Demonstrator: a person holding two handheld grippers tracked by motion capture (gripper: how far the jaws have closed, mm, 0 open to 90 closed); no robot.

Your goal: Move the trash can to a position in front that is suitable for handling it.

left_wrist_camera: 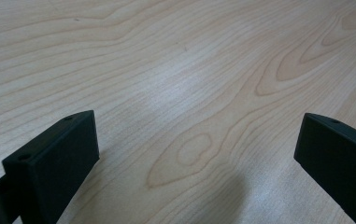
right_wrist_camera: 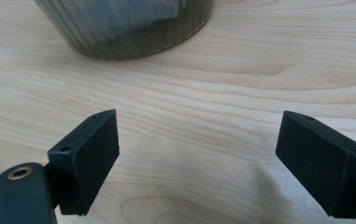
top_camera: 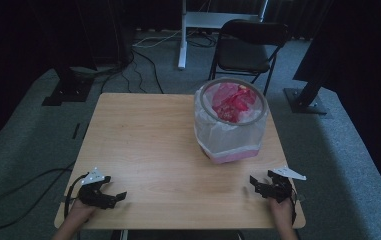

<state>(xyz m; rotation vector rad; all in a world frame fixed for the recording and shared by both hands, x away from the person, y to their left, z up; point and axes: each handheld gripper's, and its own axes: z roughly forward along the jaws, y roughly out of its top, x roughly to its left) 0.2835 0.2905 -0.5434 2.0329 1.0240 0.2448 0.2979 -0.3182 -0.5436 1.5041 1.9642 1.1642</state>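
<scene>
A small bin [top_camera: 230, 120] lined with a translucent white bag stands on the wooden table [top_camera: 148, 135], right of centre; crumpled red and pink waste [top_camera: 234, 100] lies inside it. My left gripper [top_camera: 115, 187] rests near the table's front left corner, open, with bare wood between its jaws [left_wrist_camera: 196, 149]. My right gripper [top_camera: 259, 184] sits near the front right corner, also open and empty [right_wrist_camera: 199, 144]. In the right gripper view the bin's ribbed base [right_wrist_camera: 133, 28] stands ahead of the jaws, a little to the left.
A black folding chair [top_camera: 248, 47] stands behind the table on grey carpet. Dark stand bases [top_camera: 68, 87] [top_camera: 305, 100] flank the table at the back, and cables [top_camera: 138, 60] run across the floor. A white frame leg [top_camera: 182, 35] rises at the rear.
</scene>
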